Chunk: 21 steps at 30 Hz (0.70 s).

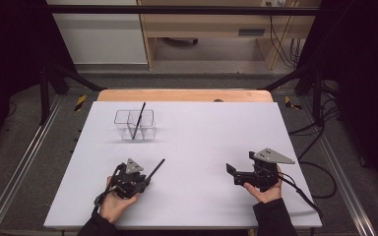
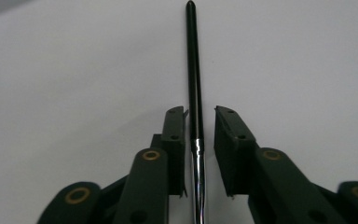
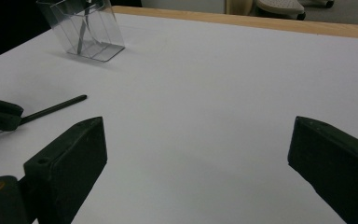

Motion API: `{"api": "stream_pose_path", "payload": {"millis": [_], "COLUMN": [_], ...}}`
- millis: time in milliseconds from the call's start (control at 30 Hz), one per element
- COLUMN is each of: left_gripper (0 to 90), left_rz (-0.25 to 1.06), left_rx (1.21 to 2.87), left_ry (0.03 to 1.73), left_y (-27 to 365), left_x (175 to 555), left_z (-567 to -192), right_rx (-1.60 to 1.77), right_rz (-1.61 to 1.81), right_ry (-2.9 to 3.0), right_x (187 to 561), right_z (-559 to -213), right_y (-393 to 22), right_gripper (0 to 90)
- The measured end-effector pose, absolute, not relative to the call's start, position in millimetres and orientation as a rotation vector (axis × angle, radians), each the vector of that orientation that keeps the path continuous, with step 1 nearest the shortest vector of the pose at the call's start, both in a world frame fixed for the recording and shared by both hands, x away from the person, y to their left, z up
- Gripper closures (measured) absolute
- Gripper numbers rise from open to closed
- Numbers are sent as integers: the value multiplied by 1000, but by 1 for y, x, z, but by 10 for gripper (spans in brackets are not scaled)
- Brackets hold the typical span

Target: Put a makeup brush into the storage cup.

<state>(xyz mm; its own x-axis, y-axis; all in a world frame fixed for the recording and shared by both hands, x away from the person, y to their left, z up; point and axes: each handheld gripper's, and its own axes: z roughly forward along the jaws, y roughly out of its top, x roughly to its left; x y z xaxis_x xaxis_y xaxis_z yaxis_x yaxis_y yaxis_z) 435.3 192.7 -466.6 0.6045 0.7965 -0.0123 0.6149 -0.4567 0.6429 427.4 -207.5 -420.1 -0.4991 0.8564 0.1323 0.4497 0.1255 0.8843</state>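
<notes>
Two grippers: left gripper [image 2: 199, 135] fingers loose around pen [image 2: 194, 70]; right gripper [image 3: 198, 163] released; clear holder [image 1: 135, 124] well beyond.

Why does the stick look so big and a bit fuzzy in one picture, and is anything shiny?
In the left gripper view the pen lies close to the camera, so it looks big and soft, and its silver end glints. In the high view the table is evenly lit with dark edges around it. In the right gripper view the near jaws are blurred; the clear box shows faint glare.

White table [image 1: 202, 147], clear holder [image 1: 135, 124], pen [image 1: 156, 170]
</notes>
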Motion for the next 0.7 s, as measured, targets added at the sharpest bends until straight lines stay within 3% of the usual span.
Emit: {"api": "stream_pose_path", "payload": {"millis": [267, 700], "left_gripper": [538, 512], "left_rz": [386, 334], "left_rx": [2256, 2453], "left_ry": [1081, 1014], "left_y": [190, 168], "left_x": [448, 476], "left_z": [-446, -434], "right_rx": [1266, 1269], "right_rz": [1350, 1360], "right_ry": [1986, 1991], "right_x": [427, 428], "right_z": [-417, -414], "right_y": [-211, -213], "right_gripper": [52, 54]}}
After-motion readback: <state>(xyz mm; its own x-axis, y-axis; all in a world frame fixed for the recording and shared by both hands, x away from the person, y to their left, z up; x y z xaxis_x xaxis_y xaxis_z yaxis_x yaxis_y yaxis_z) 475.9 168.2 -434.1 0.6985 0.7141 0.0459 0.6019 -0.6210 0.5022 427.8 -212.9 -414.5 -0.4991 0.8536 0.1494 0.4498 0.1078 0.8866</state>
